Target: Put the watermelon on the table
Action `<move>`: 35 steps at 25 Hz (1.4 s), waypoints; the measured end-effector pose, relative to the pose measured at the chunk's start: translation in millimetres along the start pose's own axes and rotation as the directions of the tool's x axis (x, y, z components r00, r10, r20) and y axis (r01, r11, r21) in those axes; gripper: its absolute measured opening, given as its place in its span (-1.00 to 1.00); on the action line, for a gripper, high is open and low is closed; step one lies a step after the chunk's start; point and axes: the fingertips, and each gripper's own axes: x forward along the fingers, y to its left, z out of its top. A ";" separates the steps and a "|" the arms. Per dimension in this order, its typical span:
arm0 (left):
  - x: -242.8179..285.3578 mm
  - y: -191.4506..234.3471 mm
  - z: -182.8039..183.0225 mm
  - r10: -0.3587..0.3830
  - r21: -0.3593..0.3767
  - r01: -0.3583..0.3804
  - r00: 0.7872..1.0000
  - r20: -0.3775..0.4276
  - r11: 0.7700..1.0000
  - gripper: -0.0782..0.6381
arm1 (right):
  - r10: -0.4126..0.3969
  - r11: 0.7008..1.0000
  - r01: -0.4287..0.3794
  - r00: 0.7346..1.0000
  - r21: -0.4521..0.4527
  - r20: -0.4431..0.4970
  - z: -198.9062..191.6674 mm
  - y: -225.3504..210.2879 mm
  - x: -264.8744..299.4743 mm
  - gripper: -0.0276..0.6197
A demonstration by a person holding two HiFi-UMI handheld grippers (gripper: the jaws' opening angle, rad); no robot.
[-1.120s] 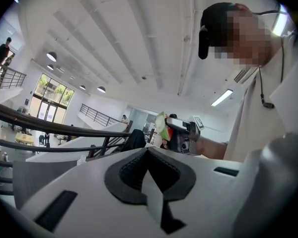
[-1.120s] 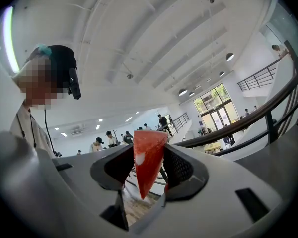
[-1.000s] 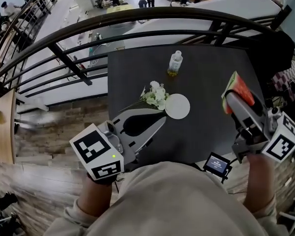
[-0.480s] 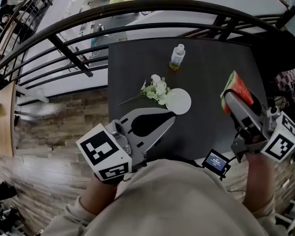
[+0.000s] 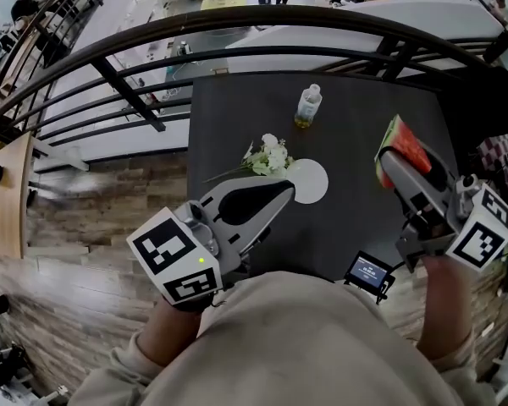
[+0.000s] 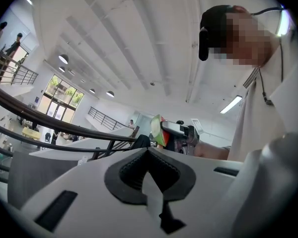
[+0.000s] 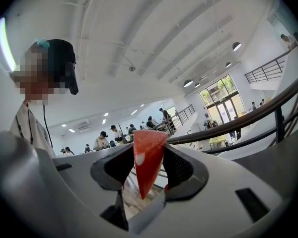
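A wedge of watermelon [image 5: 400, 146], red flesh with a green rind, is held over the right part of the dark table [image 5: 356, 218]. My right gripper [image 5: 395, 161] is shut on it. In the right gripper view the watermelon slice [image 7: 148, 155] stands point down between the pads of the right gripper [image 7: 148, 158]. My left gripper [image 5: 289, 189] is near the table's front edge, shut with nothing in it, its tips close to a white round plate [image 5: 309, 182]. In the left gripper view the left gripper [image 6: 148, 150] looks past its joined tips at the watermelon [image 6: 158, 131].
A clear bottle [image 5: 306, 108] stands at the far middle of the table, and a bunch of white flowers [image 5: 267, 157] lies beside the plate. A small screen device [image 5: 368, 273] hangs at the front edge. A black railing [image 5: 237, 28] curves behind the table, and something black [image 5: 483, 100] sits at its right.
The right gripper has edged a little leftward over the table with the watermelon. The left gripper's tips have swung slightly closer to the plate.
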 end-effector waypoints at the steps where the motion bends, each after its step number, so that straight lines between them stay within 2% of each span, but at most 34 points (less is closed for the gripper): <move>1: -0.5 0.7 -0.3 0.003 -0.006 -0.003 1.000 0.004 1.000 -0.77 | 0.000 1.000 0.000 1.000 0.001 -0.004 -0.3 -0.7 -0.1 -0.31; 12: 3.6 17.0 -3.8 0.069 -0.025 -0.069 0.998 0.010 0.997 -0.77 | -0.011 1.000 0.012 0.999 0.022 -0.037 -7.8 -14.6 -6.1 -0.31; 20: 4.2 22.1 -17.3 0.093 -0.091 -0.094 0.996 -0.015 0.991 -0.77 | 0.012 0.999 -0.010 0.999 0.040 -0.045 -21.5 -24.6 0.5 -0.31; 24: 0.6 30.8 -30.3 0.147 -0.109 -0.152 0.987 -0.058 0.982 -0.77 | 0.000 0.999 0.002 0.997 0.033 -0.075 -35.4 -34.9 0.8 -0.31; 27: 1.1 35.5 -32.1 0.172 -0.117 -0.177 0.984 -0.055 0.977 -0.77 | -0.007 0.999 0.012 0.996 0.045 -0.093 -43.2 -45.9 -1.4 -0.31; 32: 7.9 44.3 -39.4 0.151 -0.173 -0.147 0.988 0.014 0.974 -0.77 | 0.003 0.996 0.006 0.994 0.086 -0.107 -57.4 -64.4 2.9 -0.31; 35: 9.4 44.0 -41.5 0.125 -0.181 -0.114 0.991 0.048 0.977 -0.77 | 0.007 0.996 0.004 0.992 0.089 -0.128 -65.4 -69.1 8.8 -0.31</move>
